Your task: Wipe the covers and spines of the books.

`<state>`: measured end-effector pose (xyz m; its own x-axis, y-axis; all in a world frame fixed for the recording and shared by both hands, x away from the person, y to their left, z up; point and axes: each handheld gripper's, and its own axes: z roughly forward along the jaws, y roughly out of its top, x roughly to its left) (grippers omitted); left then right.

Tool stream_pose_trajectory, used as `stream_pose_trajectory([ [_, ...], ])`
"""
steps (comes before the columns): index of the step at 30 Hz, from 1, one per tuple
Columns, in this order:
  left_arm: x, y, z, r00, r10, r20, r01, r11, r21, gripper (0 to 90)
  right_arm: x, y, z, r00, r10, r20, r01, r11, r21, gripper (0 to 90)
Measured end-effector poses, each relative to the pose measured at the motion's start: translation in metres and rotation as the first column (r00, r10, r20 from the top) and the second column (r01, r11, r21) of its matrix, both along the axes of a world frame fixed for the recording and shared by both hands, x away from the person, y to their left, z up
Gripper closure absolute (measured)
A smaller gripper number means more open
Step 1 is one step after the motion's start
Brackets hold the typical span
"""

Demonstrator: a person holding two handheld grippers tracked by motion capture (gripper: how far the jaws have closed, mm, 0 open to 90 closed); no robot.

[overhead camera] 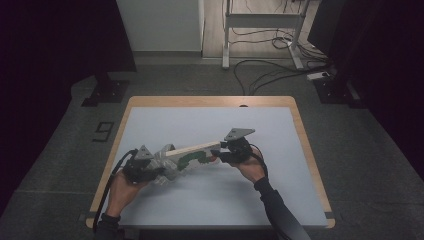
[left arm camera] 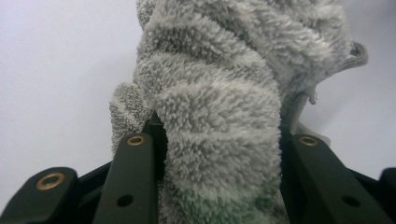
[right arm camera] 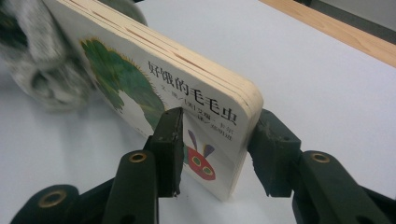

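A thick board book [overhead camera: 192,150] with a green caterpillar on its white cover [right arm camera: 187,93] stands on its long edge above the table, slightly tilted. My right gripper [overhead camera: 222,150] is shut on its near end, one jaw on the cover and one on the back [right arm camera: 217,135]. A grey fluffy cloth [overhead camera: 165,162] is bunched against the book's far end [right arm camera: 37,56]. My left gripper [overhead camera: 150,172] is shut on this cloth, which bulges up between its jaws [left arm camera: 217,140]. The cloth's striped pile [left arm camera: 219,93] hides the book from the left gripper view.
The table top [overhead camera: 210,120] is pale blue-grey with a wooden rim [right arm camera: 336,28]. On the floor behind it are a white desk frame [overhead camera: 260,30] with loose cables [overhead camera: 270,75] and black stand bases [overhead camera: 105,92] at both sides.
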<state>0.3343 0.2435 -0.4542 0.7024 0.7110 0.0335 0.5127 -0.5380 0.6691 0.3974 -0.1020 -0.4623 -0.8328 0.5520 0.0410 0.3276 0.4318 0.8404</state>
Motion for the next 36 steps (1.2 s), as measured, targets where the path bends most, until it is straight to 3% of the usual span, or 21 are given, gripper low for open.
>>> stream_pose_trajectory([
  [4, -0.004, 0.000, 0.018, 0.9995, -0.006, 0.031, 0.006, 1.0000, -0.005, 59.3, 0.000, 0.000, 0.000, 1.0000, -0.001, -0.001, 0.001, 1.000, -0.001, 55.4],
  [7, -0.004, -0.003, 0.023, 0.9991, -0.011, 0.041, 0.011, 0.9999, 0.010, 59.3, 0.000, 0.000, 0.000, 1.0000, -0.002, -0.001, 0.002, 1.000, -0.001, 55.4],
  [21, 0.006, 0.002, -0.007, 0.9998, 0.020, -0.009, -0.019, 0.9993, 0.033, 59.3, 0.000, 0.000, 0.000, 1.0000, -0.002, 0.000, 0.002, 1.000, 0.001, 55.8],
  [36, 0.007, -0.005, -0.033, 0.9994, 0.009, -0.034, -0.009, 0.9999, 0.009, 59.7, 0.000, 0.000, -0.001, 1.0000, -0.002, 0.003, 0.002, 1.000, 0.004, 55.8],
])
